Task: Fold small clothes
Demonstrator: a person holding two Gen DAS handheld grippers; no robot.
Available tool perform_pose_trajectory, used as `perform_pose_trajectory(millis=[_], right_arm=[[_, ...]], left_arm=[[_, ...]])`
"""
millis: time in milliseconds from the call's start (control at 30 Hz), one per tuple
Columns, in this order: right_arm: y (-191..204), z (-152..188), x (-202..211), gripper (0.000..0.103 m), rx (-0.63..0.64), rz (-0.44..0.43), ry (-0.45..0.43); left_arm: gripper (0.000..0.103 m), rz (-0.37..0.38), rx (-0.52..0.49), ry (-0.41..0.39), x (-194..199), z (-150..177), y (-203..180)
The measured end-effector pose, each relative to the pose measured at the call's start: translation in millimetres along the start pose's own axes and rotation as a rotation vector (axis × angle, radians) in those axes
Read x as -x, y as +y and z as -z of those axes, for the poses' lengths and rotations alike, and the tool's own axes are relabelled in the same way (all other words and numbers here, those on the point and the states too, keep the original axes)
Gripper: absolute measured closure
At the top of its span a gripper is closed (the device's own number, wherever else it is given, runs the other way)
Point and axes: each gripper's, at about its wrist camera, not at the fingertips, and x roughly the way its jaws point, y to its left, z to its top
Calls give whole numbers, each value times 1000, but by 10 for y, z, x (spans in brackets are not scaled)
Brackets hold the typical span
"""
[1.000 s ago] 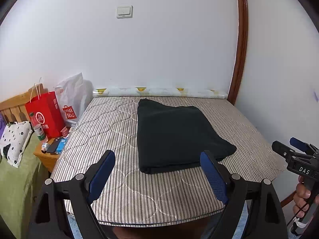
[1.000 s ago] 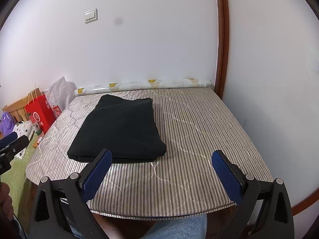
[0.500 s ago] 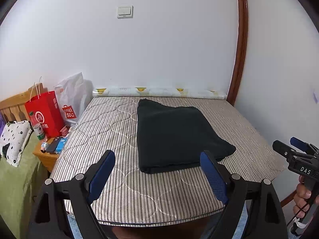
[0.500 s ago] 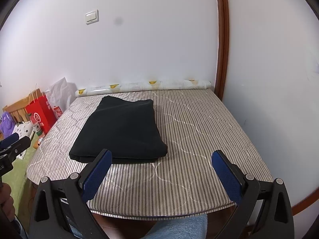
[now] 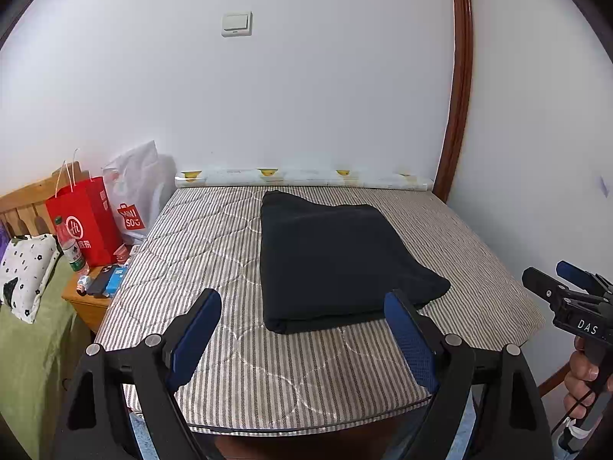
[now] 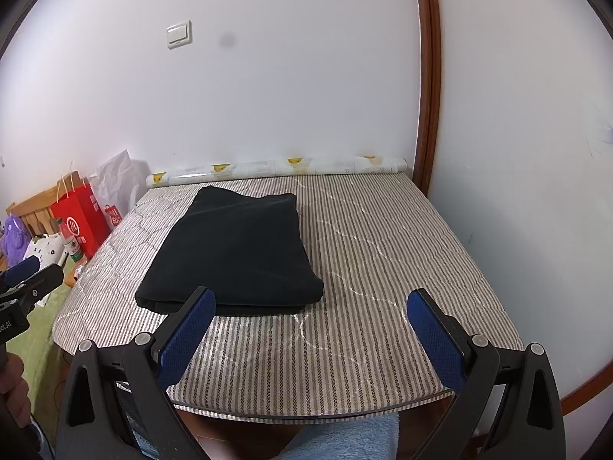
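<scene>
dark cloth lies folded flat on the striped mattress, both claws spread and empty

the black garment (image 5: pixel 337 260) lies as a neat rectangle of stacked layers on the striped mattress (image 5: pixel 214 245), left of the middle as the right wrist view shows it (image 6: pixel 237 249), its near edge close to the front rim. it already lies in a folded state; whether another fold is wanted or the piece is finished, the pictures do not settle. by its look it is soft, limp knit or fleece, light, not slippery, nothing to break. it would likely sag and slide apart if lifted by one layer only. the safest hold seems to be at the near corners, pinching through all layers at once, one claw per corner, keeping the edge taut between them.

the left gripper (image 5: pixel 302 329) hangs before the near edge with its blue pads wide apart, holding nothing. the right gripper (image 6: pixel 306 326) is likewise spread wide and empty, further right over bare mattress.

along the wall lies a rolled patterned sheet (image 5: pixel 306 178). left of the bed stand a red paper bag (image 5: pixel 84 222) and a white plastic bag (image 5: pixel 141 188).
</scene>
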Motion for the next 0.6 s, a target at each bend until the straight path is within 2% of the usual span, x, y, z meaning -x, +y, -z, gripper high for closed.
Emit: perform_pose_trajectory(millis=[600], right_arm=[[35,7,28,4,6,-3,-5]], left_arm=[[17,2,1,-1,6,5,-10]])
